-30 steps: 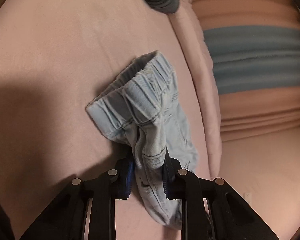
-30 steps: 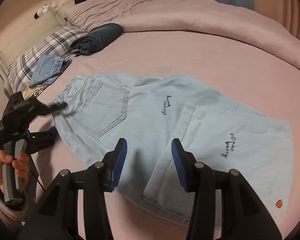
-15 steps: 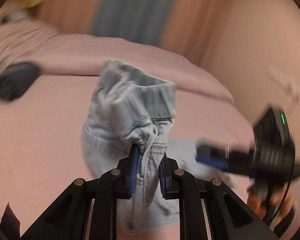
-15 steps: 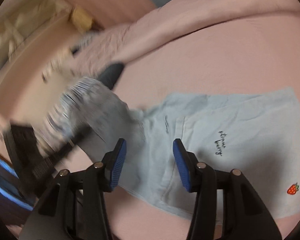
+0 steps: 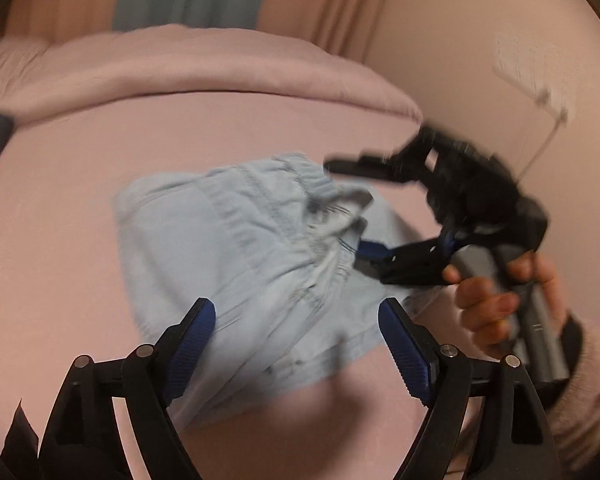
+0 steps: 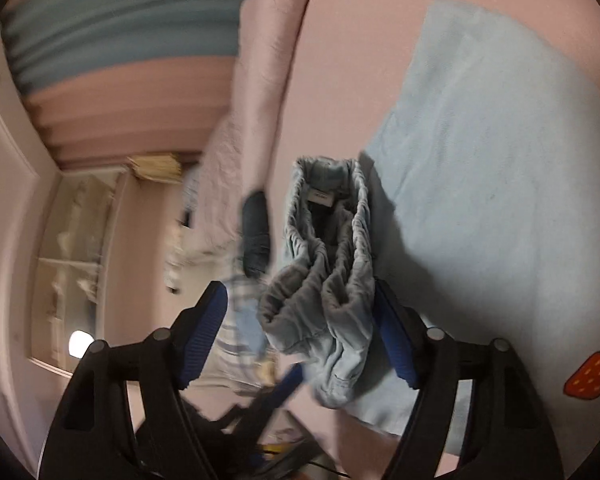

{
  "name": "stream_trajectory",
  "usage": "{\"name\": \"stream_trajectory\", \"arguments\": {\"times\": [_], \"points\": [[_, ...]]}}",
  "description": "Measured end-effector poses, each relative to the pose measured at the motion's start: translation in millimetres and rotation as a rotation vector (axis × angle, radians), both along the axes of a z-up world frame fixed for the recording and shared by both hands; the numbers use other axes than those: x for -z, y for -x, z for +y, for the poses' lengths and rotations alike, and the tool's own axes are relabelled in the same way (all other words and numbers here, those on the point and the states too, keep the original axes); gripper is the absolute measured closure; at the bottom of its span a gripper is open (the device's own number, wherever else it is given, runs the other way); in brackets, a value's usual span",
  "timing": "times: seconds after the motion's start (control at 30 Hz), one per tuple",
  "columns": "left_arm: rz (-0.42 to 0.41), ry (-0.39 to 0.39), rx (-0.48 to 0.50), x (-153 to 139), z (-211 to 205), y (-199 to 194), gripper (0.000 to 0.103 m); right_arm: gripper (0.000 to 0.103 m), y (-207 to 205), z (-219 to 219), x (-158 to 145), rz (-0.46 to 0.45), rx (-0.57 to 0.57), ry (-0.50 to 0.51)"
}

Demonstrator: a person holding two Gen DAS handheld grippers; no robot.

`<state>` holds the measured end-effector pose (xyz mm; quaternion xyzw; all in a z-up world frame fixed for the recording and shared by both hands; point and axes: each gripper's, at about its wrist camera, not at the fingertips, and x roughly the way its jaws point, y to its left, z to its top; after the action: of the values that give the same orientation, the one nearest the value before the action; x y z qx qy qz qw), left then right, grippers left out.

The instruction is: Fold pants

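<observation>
My left gripper (image 5: 296,336) is opening, its blue pads standing wide with nothing pressed between them; the pale denim pants (image 5: 252,256) lie beyond and beneath it on the pink bed (image 5: 80,184). My right gripper (image 6: 300,332) is opening too. In its own view the bunched elastic waistband (image 6: 328,240) sits between the pads and leans on the right-hand one, while the left pad stands clear of the cloth, so I judge it is not clamped. From the left wrist view the right gripper comes in from the right side, my hand (image 5: 500,292) around its handle, with one finger above the gathered waist and one below it.

The waist end is doubled over toward the legs, which spread flat on the bed to the right in the right wrist view; a strawberry patch (image 6: 592,372) marks the hem near me. A dark rolled garment (image 6: 256,236) lies farther back by the bedding.

This cloth looks light and soft. It will sag and crumple wherever it is not supported, and the elastic waist wants to bunch into a lump. I would take hold at the two outer corners of the waistband, where seam and elastic give a thicker bite, rather than pinching a single layer mid-panel, which would slip or drag only the top sheet. Both views are blurred, so finer seam detail I cannot tell.
</observation>
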<state>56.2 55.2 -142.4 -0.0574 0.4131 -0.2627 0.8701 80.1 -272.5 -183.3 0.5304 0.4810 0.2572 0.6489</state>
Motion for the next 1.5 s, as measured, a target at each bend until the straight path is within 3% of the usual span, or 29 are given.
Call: {"name": "stream_trajectory", "arguments": {"times": [0.2, 0.23, 0.27, 0.33, 0.4, 0.5, 0.63, 0.7, 0.77, 0.83, 0.87, 0.93, 1.0, 1.1, 1.2, 1.27, 1.3, 1.33, 1.43, 1.5], "points": [[0.154, 0.152, -0.223, 24, 69, -24, 0.018, 0.033, -19, 32, -11, 0.078, -0.134, 0.258], [0.186, 0.167, -0.244, 29, 76, -27, 0.018, 0.049, -22, 38, -14, 0.085, -0.155, 0.324], [0.213, 0.177, -0.262, 32, 79, -31, 0.018, 0.059, -28, 38, -18, 0.076, -0.172, 0.396], [0.246, 0.208, -0.281, 39, 86, -31, 0.018, 0.071, -29, 46, -33, 0.010, -0.196, 0.509], [0.250, 0.229, -0.272, 37, 86, -32, 0.018, 0.074, -30, 49, -52, -0.072, -0.214, 0.555], [0.225, 0.237, -0.238, 27, 76, -34, 0.018, 0.075, -27, 48, -90, -0.196, -0.226, 0.590], [0.200, 0.238, -0.168, 11, 53, -41, 0.018, 0.074, -25, 22, -125, -0.281, -0.160, 0.557], [0.193, 0.215, -0.140, 9, 40, -44, 0.018, 0.074, -22, 6, -126, -0.293, -0.120, 0.557], [0.199, 0.179, -0.113, 14, 23, -48, 0.018, 0.074, -12, -16, -115, -0.263, -0.089, 0.549], [0.222, 0.165, -0.092, 19, 12, -52, 0.018, 0.074, -5, -34, -88, -0.167, -0.063, 0.533], [0.231, 0.152, -0.082, 23, 6, -53, 0.018, 0.074, 2, -49, -69, -0.103, -0.040, 0.562], [0.242, 0.125, -0.074, 25, -1, -56, 0.018, 0.074, 6, -60, -45, -0.067, -0.026, 0.604], [0.255, 0.112, -0.072, 27, -5, -58, 0.018, 0.074, 8, -75, -12, -0.002, -0.015, 0.522], [0.261, 0.111, -0.083, 28, -3, -60, 0.018, 0.073, 7, -83, -4, -0.004, -0.014, 0.453], [0.239, 0.110, -0.083, 19, -6, -63, 0.018, 0.068, 3, -74, -10, -0.011, -0.068, 0.502], [0.215, 0.101, -0.075, 12, -3, -58, 0.018, 0.059, 4, -75, -22, -0.006, -0.074, 0.539], [0.197, 0.091, -0.063, 8, -6, -58, 0.018, 0.050, 9, -81, -35, -0.031, -0.059, 0.575], [0.183, 0.082, -0.052, 5, -9, -58, 0.018, 0.049, 16, -87, -48, -0.059, -0.036, 0.614], [0.157, 0.061, -0.016, 1, -26, -63, 0.018, 0.049, 31, -104, -88, -0.188, 0.066, 0.823], [0.170, 0.067, 0.018, 6, -43, -69, 0.018, 0.057, 30, -96, -105, -0.276, 0.056, 0.854]]}}
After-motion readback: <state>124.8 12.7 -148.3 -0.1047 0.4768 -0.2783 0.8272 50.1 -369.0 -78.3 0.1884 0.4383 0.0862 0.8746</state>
